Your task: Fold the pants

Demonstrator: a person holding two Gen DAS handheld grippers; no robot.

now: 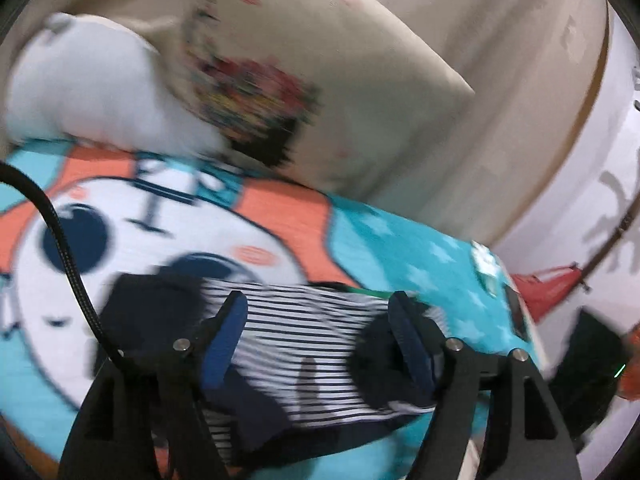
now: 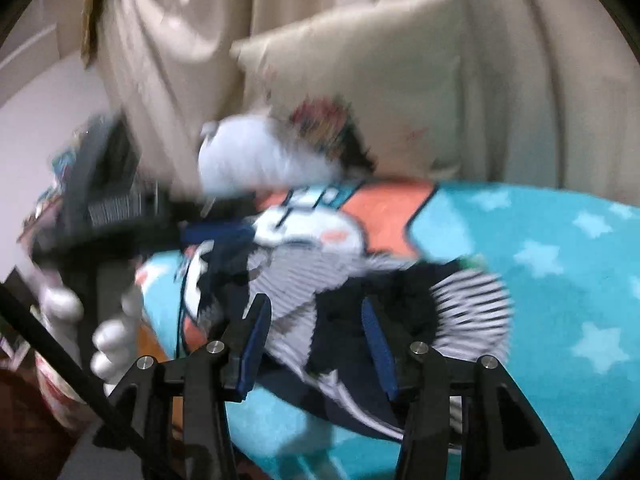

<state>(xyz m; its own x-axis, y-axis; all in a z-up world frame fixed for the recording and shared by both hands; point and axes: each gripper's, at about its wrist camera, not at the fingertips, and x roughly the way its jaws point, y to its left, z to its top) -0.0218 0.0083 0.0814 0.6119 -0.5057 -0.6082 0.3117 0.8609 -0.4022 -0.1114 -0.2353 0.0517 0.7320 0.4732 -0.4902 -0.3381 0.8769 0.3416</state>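
The pants (image 1: 304,344) are navy with black-and-white striped panels and lie bunched on a turquoise cartoon blanket (image 1: 400,240). My left gripper (image 1: 320,304) is open just above them, fingers wide apart over the striped part. In the right wrist view the pants (image 2: 344,292) lie crumpled ahead, and my right gripper (image 2: 314,308) is open over them, holding nothing. The left gripper (image 2: 168,232) shows at the left of that view, held by a white-gloved hand (image 2: 108,344). Both views are motion-blurred.
A beige printed pillow (image 1: 320,80) and a white plush toy (image 1: 92,92) stand at the back of the blanket, against beige curtains (image 2: 180,60). The bed's right edge (image 1: 516,304) drops off toward a white wall. A black cable (image 1: 68,248) crosses the left.
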